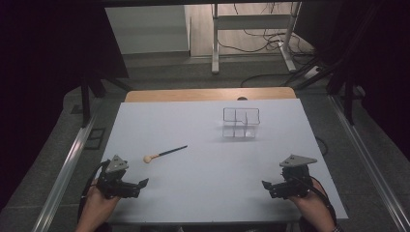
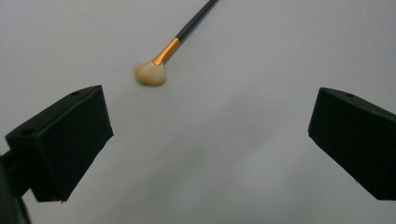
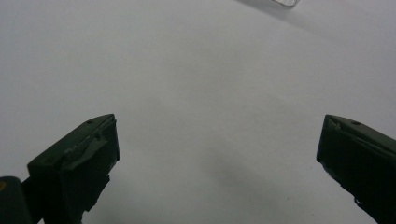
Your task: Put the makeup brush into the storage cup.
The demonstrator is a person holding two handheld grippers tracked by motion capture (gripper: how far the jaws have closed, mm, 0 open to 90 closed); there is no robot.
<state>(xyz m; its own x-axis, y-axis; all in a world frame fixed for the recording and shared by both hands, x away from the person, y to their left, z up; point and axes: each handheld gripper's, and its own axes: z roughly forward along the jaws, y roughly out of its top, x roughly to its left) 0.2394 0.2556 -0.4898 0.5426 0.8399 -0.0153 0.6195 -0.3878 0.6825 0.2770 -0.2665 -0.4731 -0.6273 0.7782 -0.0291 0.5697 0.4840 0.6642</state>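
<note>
Brush point(image 1: 164, 154) is the thing in play, lying flat on the white tabletop point(image 1: 203, 145), left of centre. Going left to right:

Left claw point(image 1: 139, 184): low at the near-left corner, held in a person's hand, jaws wide apart, nothing between them. In the left gripper view the pale bristle head point(image 2: 150, 73) sits just past the open jaws at about 11 o'clock from the claw point(image 2: 205, 135), gold ferrule point(image 2: 167, 51) next, dark handle running away toward 1 o'clock. Clear gap between jaws and brush, no contact.

Brush axis from the high view: bristle end near-left, handle tip far-right, roughly an 8-to-2 o'clock line. Bristle end is the end closest to the left claw.

Clear divided organizer point(image 1: 241, 123): well apart from the brush, at about 2 o'clock from it, right of centre toward the far edge.

Right claw point(image 1: 269, 187): near-right corner, jaws also spread wide, empty. Right gripper view shows bare tabletop ahead and a corner of the organizer point(image 3: 285, 3) at the top edge.

Judgement: left claw is much nearer, so it's the likely picker. Handle lies diagonal to its jaw line, so a short advance plus a wrist turn to bring the jaws across the handle looks needed.
</note>
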